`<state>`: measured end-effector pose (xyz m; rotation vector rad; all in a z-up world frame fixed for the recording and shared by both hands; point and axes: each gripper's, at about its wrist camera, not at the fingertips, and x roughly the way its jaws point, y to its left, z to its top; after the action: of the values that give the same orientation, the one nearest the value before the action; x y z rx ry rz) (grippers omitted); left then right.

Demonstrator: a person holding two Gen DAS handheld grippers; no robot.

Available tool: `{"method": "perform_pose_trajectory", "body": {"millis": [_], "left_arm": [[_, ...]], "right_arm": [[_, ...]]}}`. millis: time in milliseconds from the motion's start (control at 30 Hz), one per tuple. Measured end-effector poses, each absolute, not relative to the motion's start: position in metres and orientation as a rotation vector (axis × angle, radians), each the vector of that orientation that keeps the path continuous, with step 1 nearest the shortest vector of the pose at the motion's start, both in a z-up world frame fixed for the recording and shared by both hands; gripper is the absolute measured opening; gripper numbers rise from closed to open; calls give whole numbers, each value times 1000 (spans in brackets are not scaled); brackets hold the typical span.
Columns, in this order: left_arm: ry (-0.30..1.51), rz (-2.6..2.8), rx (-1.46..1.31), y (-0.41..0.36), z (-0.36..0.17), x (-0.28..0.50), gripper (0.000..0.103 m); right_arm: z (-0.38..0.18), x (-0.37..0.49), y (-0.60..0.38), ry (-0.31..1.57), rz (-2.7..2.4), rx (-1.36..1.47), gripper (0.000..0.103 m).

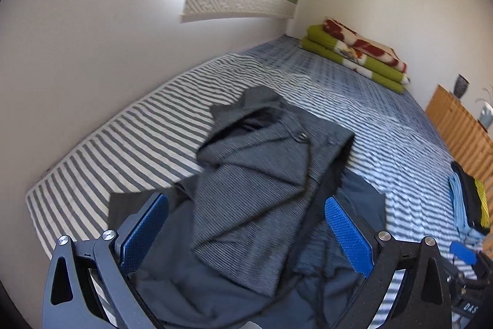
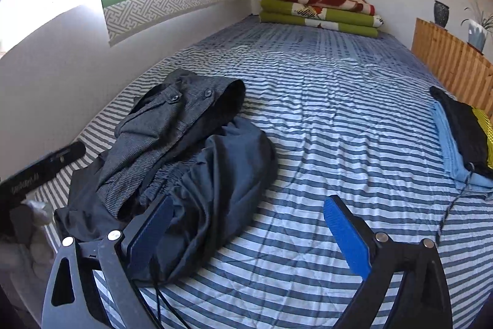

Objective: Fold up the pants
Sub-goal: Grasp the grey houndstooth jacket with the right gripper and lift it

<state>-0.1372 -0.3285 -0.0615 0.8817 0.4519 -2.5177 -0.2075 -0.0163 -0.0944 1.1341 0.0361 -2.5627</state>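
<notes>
A crumpled pair of grey woven pants [image 1: 262, 168] with buttons at the waist lies on top of a dark navy pair [image 1: 185, 282] on the striped bed. My left gripper [image 1: 246, 233] hangs open above this pile, with the cloth below and between its blue pads and nothing gripped. In the right wrist view the grey pants [image 2: 166, 119] and the navy pants [image 2: 222, 174] lie to the left. My right gripper [image 2: 249, 236] is open; its left finger is over the navy cloth's edge, its right finger over bare sheet.
The bed [image 2: 339, 119] has a blue-and-white striped sheet and a wall along its left side. Folded green and red blankets [image 2: 320, 11] lie at the far end. A stack of folded clothes [image 2: 462, 137] sits at the right edge by a wooden headboard [image 2: 453, 60].
</notes>
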Motion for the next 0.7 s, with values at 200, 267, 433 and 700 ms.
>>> {"method": "perform_pose_trajectory", "body": {"millis": [200,267,433,700], "left_arm": [[508,-2445,846,-394,-63,-141,102],[573,-2438,877,-409,-72,-142,102],[631,-2379,931,-431,-93,-140,102],[695,-2327,897,-450,-99,-125,102]], "right_arm": [[-115,-242,-79,-8,-2366,1242,69],[-127,-251,-102,-6,-2297,1295,62],[-149,-276,-152,10,-2242,1348,59],[-168,-332,-211,-6,-2250,1411,59]]}}
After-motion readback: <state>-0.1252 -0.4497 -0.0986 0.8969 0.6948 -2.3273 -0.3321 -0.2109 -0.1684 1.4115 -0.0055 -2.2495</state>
